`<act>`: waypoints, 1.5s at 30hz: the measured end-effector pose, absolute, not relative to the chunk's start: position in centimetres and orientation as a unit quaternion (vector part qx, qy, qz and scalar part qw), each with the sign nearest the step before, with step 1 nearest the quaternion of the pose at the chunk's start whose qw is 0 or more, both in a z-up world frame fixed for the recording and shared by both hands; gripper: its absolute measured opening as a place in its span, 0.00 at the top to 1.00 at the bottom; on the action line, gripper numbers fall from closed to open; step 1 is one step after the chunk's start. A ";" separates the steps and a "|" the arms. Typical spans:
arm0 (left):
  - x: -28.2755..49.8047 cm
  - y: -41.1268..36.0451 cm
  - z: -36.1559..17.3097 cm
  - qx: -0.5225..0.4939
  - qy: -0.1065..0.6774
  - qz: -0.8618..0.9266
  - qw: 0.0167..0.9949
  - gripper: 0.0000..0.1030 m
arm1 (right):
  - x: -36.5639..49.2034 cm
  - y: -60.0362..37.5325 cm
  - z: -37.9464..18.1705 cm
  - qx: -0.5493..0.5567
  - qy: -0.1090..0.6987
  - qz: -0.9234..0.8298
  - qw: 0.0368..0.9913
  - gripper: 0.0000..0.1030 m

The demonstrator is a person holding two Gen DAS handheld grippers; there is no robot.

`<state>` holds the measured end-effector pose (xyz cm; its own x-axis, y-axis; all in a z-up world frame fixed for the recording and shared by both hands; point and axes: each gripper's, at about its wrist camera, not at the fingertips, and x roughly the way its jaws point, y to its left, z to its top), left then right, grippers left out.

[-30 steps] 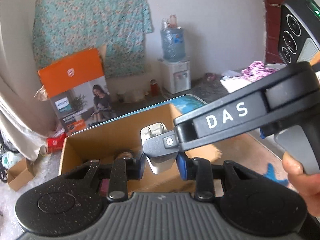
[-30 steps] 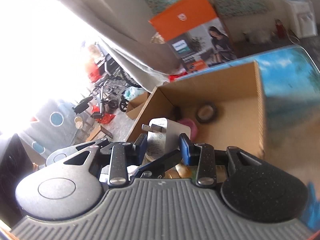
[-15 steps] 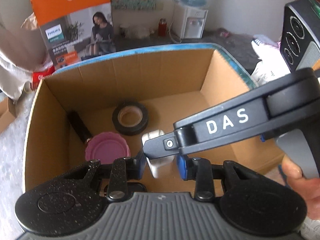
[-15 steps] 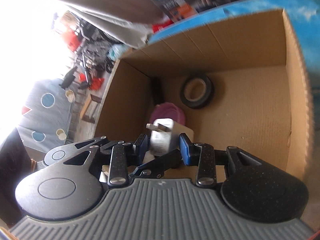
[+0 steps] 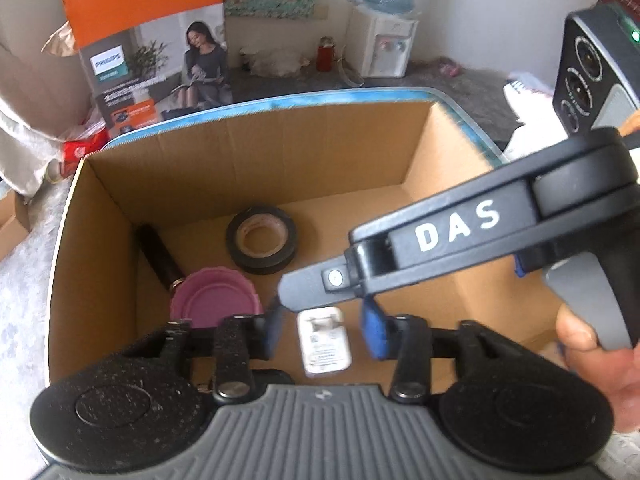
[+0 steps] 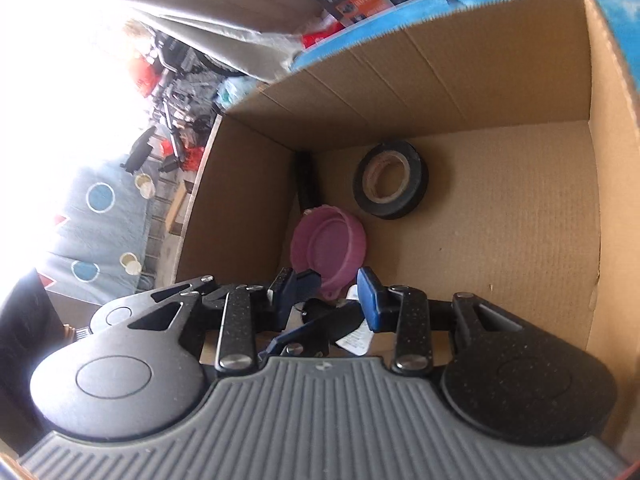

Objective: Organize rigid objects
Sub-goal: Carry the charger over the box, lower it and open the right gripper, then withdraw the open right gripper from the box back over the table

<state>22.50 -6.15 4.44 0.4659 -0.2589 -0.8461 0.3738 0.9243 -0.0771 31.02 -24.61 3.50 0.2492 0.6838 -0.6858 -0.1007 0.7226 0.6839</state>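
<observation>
The box [image 5: 100,240] already holds tape [image 5: 262,239], a pink lid [image 5: 214,298] and a dark tube [image 5: 158,254]. The left claw [image 5: 322,330], jaws just opened, has dropped the white charger [image 5: 324,340] on the box floor. The right claw [image 6: 324,296] is narrow; whether it grips anything is unclear. More items may remain outside.

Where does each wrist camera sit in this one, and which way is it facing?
Left wrist: on the left gripper, tilted down into the cardboard box; shows its own fingers, the right gripper across the frame, and a hand.
Right wrist: on the right gripper, tilted down into the same box; shows its own fingers.
Shared: box, tape roll, pink lid.
</observation>
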 end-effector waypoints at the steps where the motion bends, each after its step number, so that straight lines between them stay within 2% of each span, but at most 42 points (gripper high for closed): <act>1: 22.1 -6.1 4.9 0.059 0.476 -0.187 0.857 0.41 | 30.6 -25.0 4.0 0.268 0.547 0.267 0.747 0.67; 3: 20.9 -6.0 6.0 0.064 0.459 -0.186 0.866 0.37 | 29.6 -25.6 5.4 0.273 0.526 0.274 0.758 0.67; 6: 18.9 -5.6 7.7 0.058 0.438 -0.193 0.876 0.26 | 27.3 -27.3 7.8 0.285 0.483 0.282 0.778 0.65; 10: 15.7 -4.8 9.5 0.046 0.407 -0.205 0.889 0.14 | 22.7 -29.6 10.5 0.302 0.423 0.279 0.807 0.56; 13: 13.0 -4.3 10.3 0.050 0.387 -0.208 0.897 0.08 | 18.7 -30.8 11.8 0.300 0.387 0.269 0.830 0.49; 15: 11.3 -3.9 10.3 0.052 0.381 -0.207 0.900 0.06 | 16.0 -31.5 12.1 0.295 0.368 0.258 0.843 0.45; 19: 8.5 -2.9 9.3 0.037 0.387 -0.201 0.899 0.06 | 11.5 -31.9 11.6 0.276 0.347 0.237 0.864 0.27; 23: 6.3 -2.2 7.8 0.030 0.399 -0.187 0.897 0.06 | 7.9 -31.3 11.2 0.237 0.334 0.218 0.886 0.16; 26: 5.4 -1.6 6.7 0.015 0.415 -0.187 0.890 0.06 | 5.4 -30.3 11.7 0.190 0.318 0.202 0.906 0.02; 30: 4.0 -1.1 5.4 0.009 0.426 -0.172 0.888 0.06 | 3.2 -29.3 12.3 0.124 0.307 0.173 0.927 0.01; 32: 3.4 -0.8 4.8 0.004 0.425 -0.164 0.890 0.04 | 2.3 -28.9 12.4 0.089 0.300 0.150 0.938 0.01; 33: 3.0 -0.6 4.6 -0.001 0.422 -0.163 0.892 0.01 | 2.1 -28.7 12.4 0.072 0.298 0.139 0.942 0.01; 37: 2.0 -0.3 3.9 -0.010 0.416 -0.160 0.895 0.00 | 1.5 -28.3 12.2 0.019 0.289 0.116 0.950 0.01; 45: 2.1 -0.7 2.5 -0.027 0.412 -0.197 0.889 0.00 | 2.4 -29.8 10.4 0.073 0.315 0.159 0.933 0.01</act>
<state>2.06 -0.66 2.54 0.5822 -0.3727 -0.7226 0.3286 0.9208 -0.2101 2.43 -29.80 10.45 0.7509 0.3434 -0.5641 -0.2516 0.9385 0.2365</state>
